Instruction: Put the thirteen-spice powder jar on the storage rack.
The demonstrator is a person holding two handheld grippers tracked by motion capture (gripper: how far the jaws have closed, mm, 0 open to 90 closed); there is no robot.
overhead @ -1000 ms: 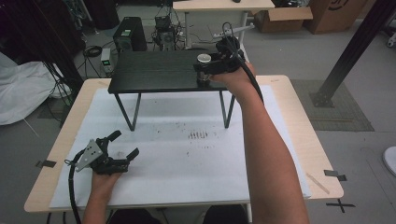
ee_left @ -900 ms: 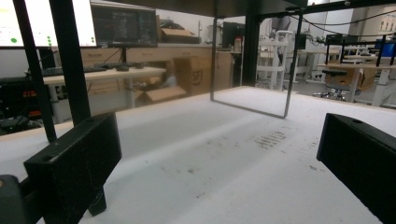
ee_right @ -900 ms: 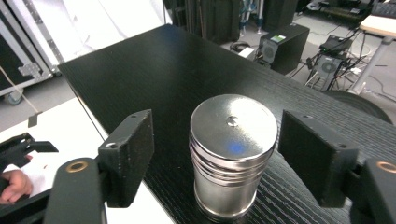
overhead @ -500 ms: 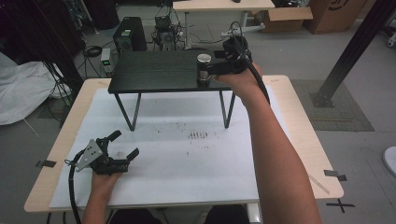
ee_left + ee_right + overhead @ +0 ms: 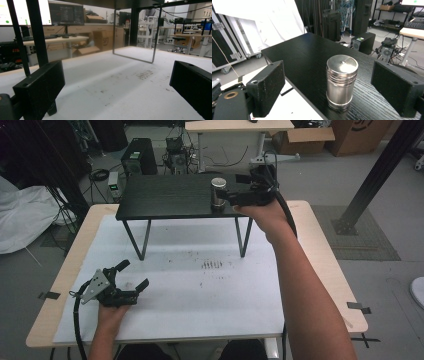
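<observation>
Between the right gripper's (image 5: 337,97) matt black plastic jaws, a brushed-metal canister (image 5: 341,81) with satin sheen is seen. Beneath it, the black shelf (image 5: 312,60) is finished in rough matt woodgrain. Under the left gripper (image 5: 112,100): scuffed white matt tabletop (image 5: 120,97).

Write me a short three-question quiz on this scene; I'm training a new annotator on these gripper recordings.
1. True or false: the ribbed silver metal canister lies on its side.
2. What does the canister stand on? A) white table cover B) black raised shelf C) cardboard box
3. Fill in: the right gripper's jaws are ___ the canister, which is between them.

Key
1. False: it stands upright.
2. B: the black raised shelf, near its right front edge.
3. Clear of: they have just been opening and gaps show on both sides. The left gripper rests open on the white table cover.
</observation>
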